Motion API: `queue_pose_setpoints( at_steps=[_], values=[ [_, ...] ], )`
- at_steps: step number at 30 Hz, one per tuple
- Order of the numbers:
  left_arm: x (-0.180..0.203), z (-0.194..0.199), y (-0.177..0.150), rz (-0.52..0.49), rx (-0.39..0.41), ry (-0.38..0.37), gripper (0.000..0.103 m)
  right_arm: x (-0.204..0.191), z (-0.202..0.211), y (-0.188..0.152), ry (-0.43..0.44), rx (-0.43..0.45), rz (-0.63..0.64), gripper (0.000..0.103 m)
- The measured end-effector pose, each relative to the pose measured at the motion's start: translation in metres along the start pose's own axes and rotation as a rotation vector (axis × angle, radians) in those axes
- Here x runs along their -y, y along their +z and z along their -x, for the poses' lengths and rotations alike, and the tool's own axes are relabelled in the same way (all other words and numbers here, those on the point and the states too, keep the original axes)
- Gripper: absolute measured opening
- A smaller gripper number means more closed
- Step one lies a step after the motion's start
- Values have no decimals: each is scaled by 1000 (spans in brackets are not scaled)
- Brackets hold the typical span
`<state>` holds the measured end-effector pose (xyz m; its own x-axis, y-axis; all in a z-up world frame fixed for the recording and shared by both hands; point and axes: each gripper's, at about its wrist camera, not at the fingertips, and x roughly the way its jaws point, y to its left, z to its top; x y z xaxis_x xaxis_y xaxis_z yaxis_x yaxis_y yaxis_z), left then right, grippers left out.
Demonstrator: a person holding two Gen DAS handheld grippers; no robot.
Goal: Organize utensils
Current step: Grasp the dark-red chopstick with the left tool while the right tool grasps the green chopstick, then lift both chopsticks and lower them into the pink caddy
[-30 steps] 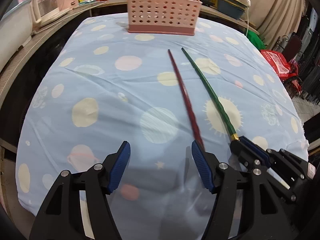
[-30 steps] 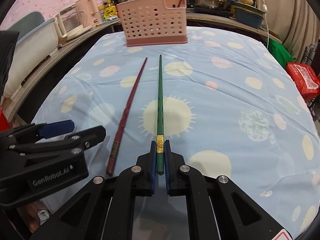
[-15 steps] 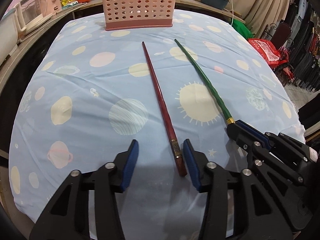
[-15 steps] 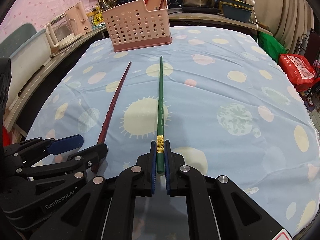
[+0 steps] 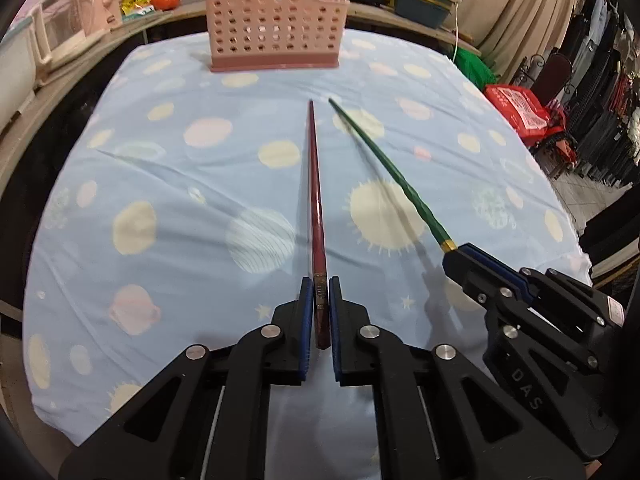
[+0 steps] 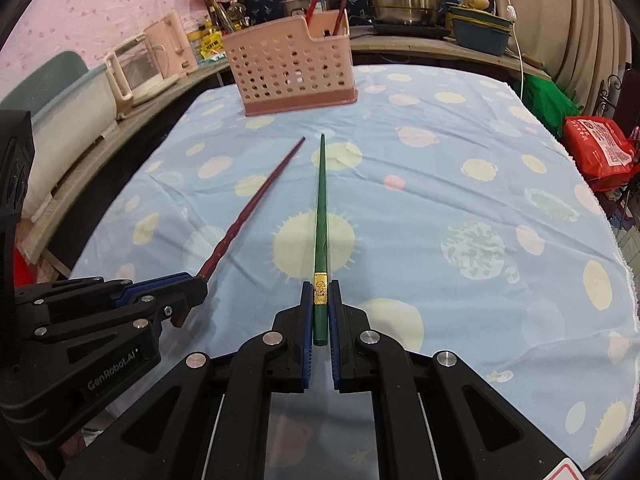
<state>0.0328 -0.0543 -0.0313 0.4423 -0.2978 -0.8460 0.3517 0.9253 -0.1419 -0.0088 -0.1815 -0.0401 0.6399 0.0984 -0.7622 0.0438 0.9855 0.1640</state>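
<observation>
Chopstick ends [image 5: 321,320] hidden between pads [image 5: 306,320]

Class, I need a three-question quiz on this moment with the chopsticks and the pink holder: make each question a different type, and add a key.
1. True or false: the left tongs are shut on the red chopstick.
2. Which chopstick do the right tongs hold? A) red B) green C) none
3. Fill in: both held chopsticks point their thin tips toward the pink ____.

Key: 1 true; 2 B, the green chopstick; 3 holder.
</observation>
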Motion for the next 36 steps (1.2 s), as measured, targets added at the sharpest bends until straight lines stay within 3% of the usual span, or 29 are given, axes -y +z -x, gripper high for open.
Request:
queue_pose_setpoints(
  at_steps=[10,20,36],
  values=[
    [-12,60,50,-8,151,65,7,-15,56,69,45,190,51,7],
    [-21,95,113,-5,294,123,7,-21,75,137,87,318,63,7],
    [-26,93,170,-16,330,145,7,-26,63,203,135,371,59,7]
  ],
)
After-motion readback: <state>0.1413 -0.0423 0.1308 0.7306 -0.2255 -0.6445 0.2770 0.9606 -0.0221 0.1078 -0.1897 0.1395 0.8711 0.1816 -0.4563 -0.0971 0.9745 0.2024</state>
